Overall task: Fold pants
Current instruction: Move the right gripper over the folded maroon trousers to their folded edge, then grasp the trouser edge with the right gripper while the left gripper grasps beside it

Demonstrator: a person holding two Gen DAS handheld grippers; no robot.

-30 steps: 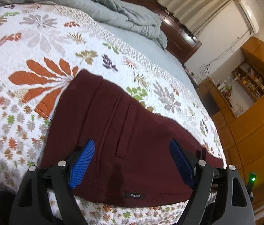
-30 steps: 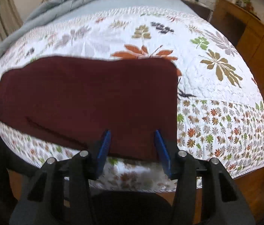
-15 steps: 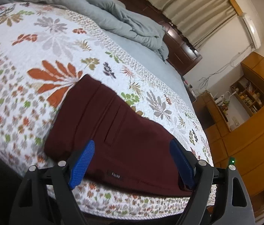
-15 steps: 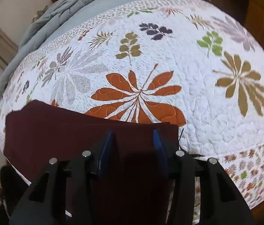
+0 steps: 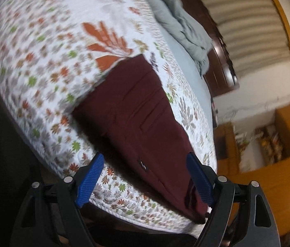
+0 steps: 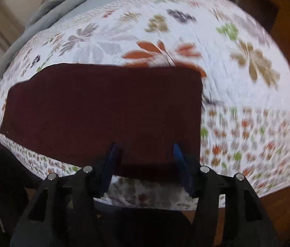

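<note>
While both views were motion-blurred, the quilt (image 6: pixel 237 86) covered the bed, with the maroon pants (image 6: pixel 103 111) lying flat along its near edge. Left gripper (image 5: pixel 145 177) was spread wide, holding nothing. Right gripper (image 6: pixel 145 164) was spread, empty, over the pants' near edge.

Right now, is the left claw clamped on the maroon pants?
No, the left claw is wide open, its blue pads apart, with nothing pinched between them above the pants.

Dim indoor light; strong motion blur both views; fisheye bending, dark vignette at edges.
</note>
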